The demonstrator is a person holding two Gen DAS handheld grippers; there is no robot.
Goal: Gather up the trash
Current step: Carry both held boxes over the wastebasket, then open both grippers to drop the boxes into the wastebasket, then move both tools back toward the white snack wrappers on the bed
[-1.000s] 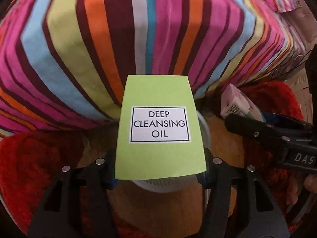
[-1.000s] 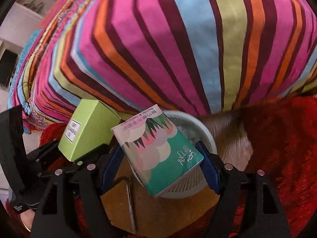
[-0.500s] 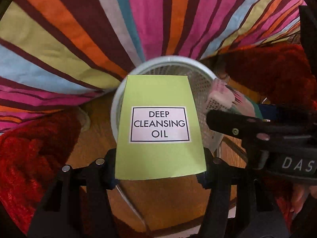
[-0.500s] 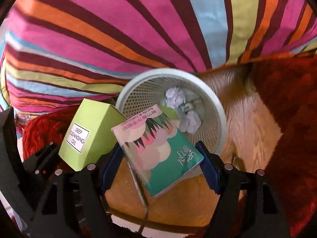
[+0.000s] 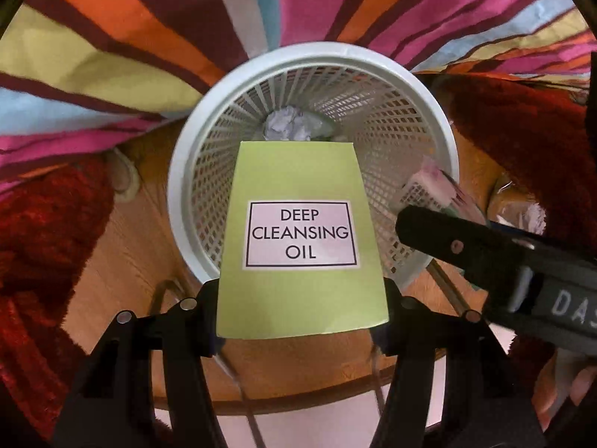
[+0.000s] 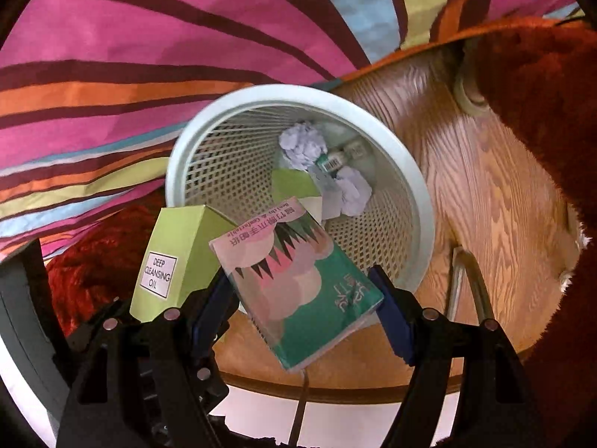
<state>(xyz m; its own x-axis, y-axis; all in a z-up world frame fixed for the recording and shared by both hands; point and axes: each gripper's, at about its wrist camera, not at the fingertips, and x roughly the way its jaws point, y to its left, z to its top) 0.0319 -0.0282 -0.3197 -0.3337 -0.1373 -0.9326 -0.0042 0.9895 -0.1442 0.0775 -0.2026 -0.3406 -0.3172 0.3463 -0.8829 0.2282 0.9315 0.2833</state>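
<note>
Left fingers (image 5: 302, 295): closed on the lower sides of the green carton (image 5: 302, 239), label "DEEP CLEANSING OIL" facing the camera; the carton stands upright between them.
Right fingers (image 6: 302, 298): blue pads pressed on both long edges of the tissue pack (image 6: 294, 280), a soft green and pink packet held tilted, its far corner dipping toward the bin.
Position of the items: both hang in the air over the near part of the wastebasket (image 6: 418, 201); in the left view the carton's far end covers the basket's mouth; the tissue pack's far end overlaps the near rim.
Wastebasket contents: crumpled paper (image 6: 304, 142), a small labelled bottle or tube, a second green carton piece; further detail too small to tell.
Surroundings: basket on a wooden floor (image 6: 503, 194), striped bedding (image 6: 149, 56) to the far left, red rug (image 6: 552, 93) at right.
Step in hand: judged to be the drop phase, with both pieces of trash carried to the bin and not yet let go.
Next move calls for: a short advance so each item is fully inside the rim, then spreading the fingers; the carton looks rigid and should fall straight, whereas the limp pack may catch on the near rim.
Pose: both tools pitched downward, side by side, the right one (image 5: 485, 246) crossing the left view's right edge, close to the carton.
</note>
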